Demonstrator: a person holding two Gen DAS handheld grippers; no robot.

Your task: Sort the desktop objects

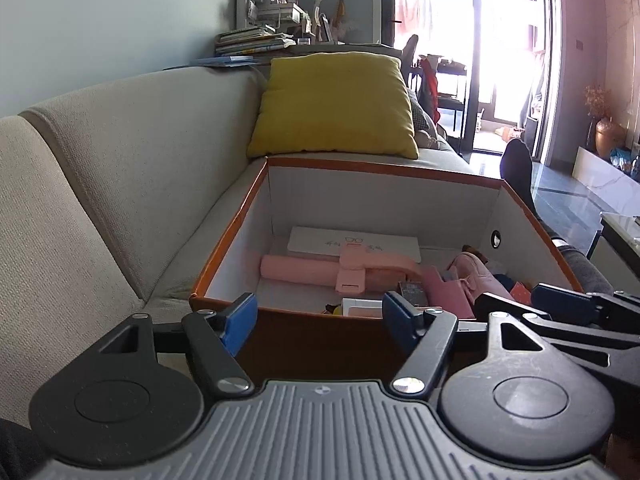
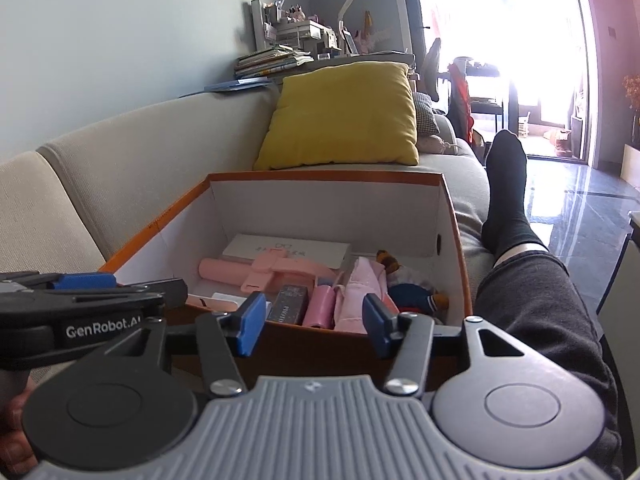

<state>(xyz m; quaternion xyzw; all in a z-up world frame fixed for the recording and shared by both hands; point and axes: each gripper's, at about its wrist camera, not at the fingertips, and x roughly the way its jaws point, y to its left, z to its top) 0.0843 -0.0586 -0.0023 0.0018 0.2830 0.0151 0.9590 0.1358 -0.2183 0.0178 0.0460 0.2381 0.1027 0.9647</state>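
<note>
Sofa [image 1: 100, 168]: beige, filling the left of my left wrist view.
My left gripper [image 1: 318, 314]: low centre of that view, jaws spread wide, nothing between them, just before the box's near wall.
Box [image 1: 228, 240]: orange-edged, white inside, mid-frame on the sofa seat.
Box contents: pink stick device [image 1: 316, 270] in front of a white card [image 1: 352, 244]; pink pouches to the right.
Yellow cushion [image 1: 332, 104]: behind the box, upper centre.
My right gripper [image 2: 314, 322]: jaws partly apart, empty, over the near rim.
My leg [image 2: 532, 280]: right side, black sock.
</note>
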